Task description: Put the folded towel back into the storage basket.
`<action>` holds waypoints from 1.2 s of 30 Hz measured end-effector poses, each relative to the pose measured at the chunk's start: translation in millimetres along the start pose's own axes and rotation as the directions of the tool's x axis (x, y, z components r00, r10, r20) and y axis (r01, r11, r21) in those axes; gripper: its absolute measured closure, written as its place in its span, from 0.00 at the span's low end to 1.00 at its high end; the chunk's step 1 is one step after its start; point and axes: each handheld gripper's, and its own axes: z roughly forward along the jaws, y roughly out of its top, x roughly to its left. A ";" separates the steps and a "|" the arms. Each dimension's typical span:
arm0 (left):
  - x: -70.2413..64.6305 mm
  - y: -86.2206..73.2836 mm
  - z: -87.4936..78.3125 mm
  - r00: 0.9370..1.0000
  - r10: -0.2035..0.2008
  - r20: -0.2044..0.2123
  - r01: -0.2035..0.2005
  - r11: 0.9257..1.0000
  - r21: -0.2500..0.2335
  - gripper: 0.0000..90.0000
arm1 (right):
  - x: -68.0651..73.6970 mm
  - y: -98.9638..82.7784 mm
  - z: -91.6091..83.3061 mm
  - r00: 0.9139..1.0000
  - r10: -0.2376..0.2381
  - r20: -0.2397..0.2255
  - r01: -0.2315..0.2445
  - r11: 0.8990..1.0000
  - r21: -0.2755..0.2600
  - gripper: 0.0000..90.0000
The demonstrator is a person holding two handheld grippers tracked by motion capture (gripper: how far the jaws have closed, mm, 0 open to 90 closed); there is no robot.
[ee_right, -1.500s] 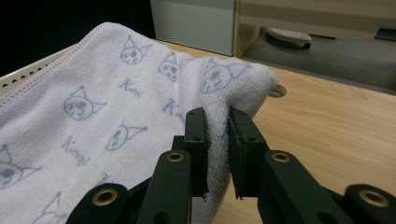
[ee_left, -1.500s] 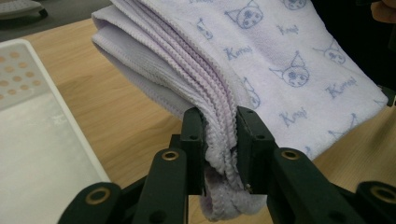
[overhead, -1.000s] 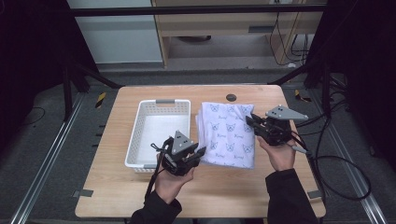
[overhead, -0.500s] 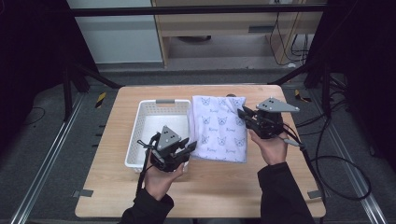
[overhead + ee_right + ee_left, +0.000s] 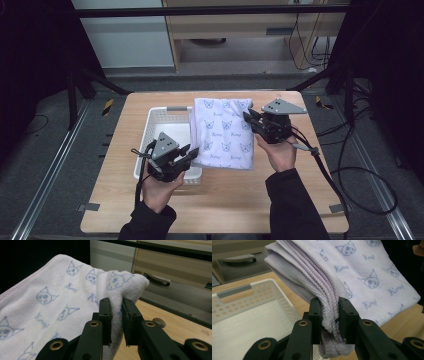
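A folded white towel (image 5: 223, 132) printed with pale blue cat faces hangs in the air between my two grippers, above the table and the right edge of the white basket (image 5: 162, 120). My left gripper (image 5: 192, 151) is shut on the towel's near left corner; its jaws pinch the stacked hems of the towel (image 5: 362, 280). My right gripper (image 5: 248, 118) is shut on the far right edge, the cloth of the towel (image 5: 62, 302) bunched between its jaws. The basket (image 5: 247, 315) looks empty.
The wooden table (image 5: 230, 200) has bare room in front of and to the right of the towel. A small dark round object (image 5: 158, 322) lies on the table near its far edge. Beyond the table stand a cabinet and cables on the floor.
Both grippers have lifted the towel off the table and carried it left and toward the far side, so its left edge now overhangs the basket.
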 end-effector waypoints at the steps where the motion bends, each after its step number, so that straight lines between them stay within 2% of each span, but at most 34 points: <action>1: 1.5 -0.2 -1.2 1.000 -0.002 -0.002 0.002 1.000 -0.001 0.81 | 1.4 1.2 1.3 1.000 -0.003 -0.001 0.003 1.000 0.001 0.88; 16: 28.4 -7.9 -19.9 0.998 -0.039 -0.046 0.038 0.999 -0.017 0.81 | 23.7 14.4 29.2 0.999 -0.023 -0.034 0.023 1.000 0.005 0.88; 36: 63.7 -20.9 -35.9 0.990 -0.091 -0.108 0.088 0.996 -0.030 0.81 | 51.6 27.4 68.5 0.996 -0.043 -0.079 0.044 0.999 0.012 0.88</action>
